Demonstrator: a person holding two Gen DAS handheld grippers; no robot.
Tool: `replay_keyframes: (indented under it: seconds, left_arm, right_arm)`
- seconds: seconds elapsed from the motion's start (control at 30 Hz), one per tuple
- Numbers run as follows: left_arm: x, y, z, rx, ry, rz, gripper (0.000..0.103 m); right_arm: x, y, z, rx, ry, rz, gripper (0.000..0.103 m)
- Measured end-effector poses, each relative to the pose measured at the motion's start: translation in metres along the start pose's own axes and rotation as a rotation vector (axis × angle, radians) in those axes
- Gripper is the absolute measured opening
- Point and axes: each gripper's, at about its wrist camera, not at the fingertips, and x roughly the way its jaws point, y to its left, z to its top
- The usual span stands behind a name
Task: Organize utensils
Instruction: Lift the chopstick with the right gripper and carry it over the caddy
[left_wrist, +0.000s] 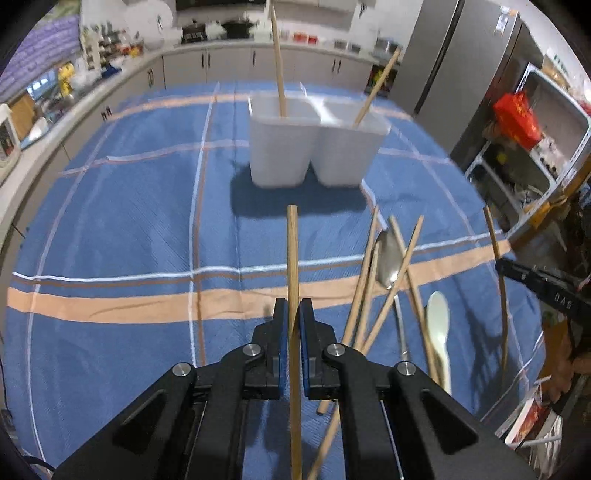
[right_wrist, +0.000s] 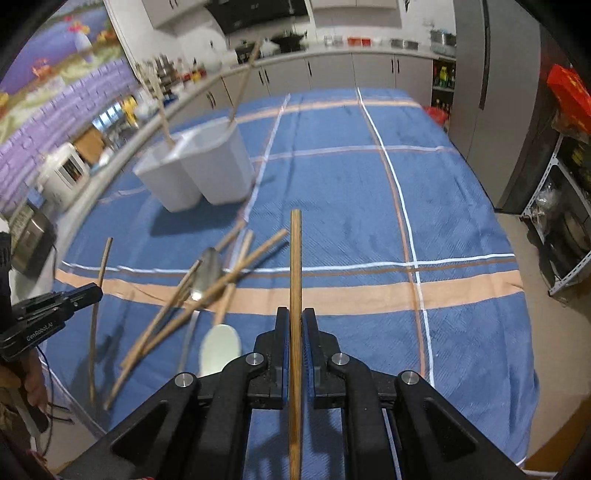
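Observation:
My left gripper (left_wrist: 294, 314) is shut on a wooden chopstick (left_wrist: 293, 254) and holds it above the blue checked tablecloth (left_wrist: 129, 221). My right gripper (right_wrist: 295, 321) is shut on another wooden chopstick (right_wrist: 295, 258). Two white bins (left_wrist: 314, 147) stand side by side ahead, each with one chopstick (left_wrist: 277, 62) standing in it; they show at upper left in the right wrist view (right_wrist: 199, 166). A pile of several chopsticks (left_wrist: 373, 291), a metal spoon (left_wrist: 389, 258) and a white spoon (left_wrist: 439, 328) lies on the cloth.
The right gripper shows at the right edge of the left wrist view (left_wrist: 543, 288), holding its chopstick upright. The left gripper shows at the left edge of the right wrist view (right_wrist: 51, 314). Kitchen counters (left_wrist: 110, 92), a fridge (left_wrist: 454, 66) and metal shelves (left_wrist: 535, 140) surround the table.

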Motion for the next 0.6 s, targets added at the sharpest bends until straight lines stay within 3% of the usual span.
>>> replay_keyframes:
  seconds: [0.27, 0.6]
  left_arm:
    - [-0.046, 0.005, -0.001, -0.071, -0.150, -0.007, 0.005]
    - [-0.093, 0.012, 0.000, -0.110, -0.269, -0.033, 0.005]
  right_arm:
    - [-0.037, 0.008, -0.009, 0.025, -0.120, 0.042, 0.007]
    - [-0.084, 0.028, 0.006, 0.025, -0.255, 0.094, 0.007]
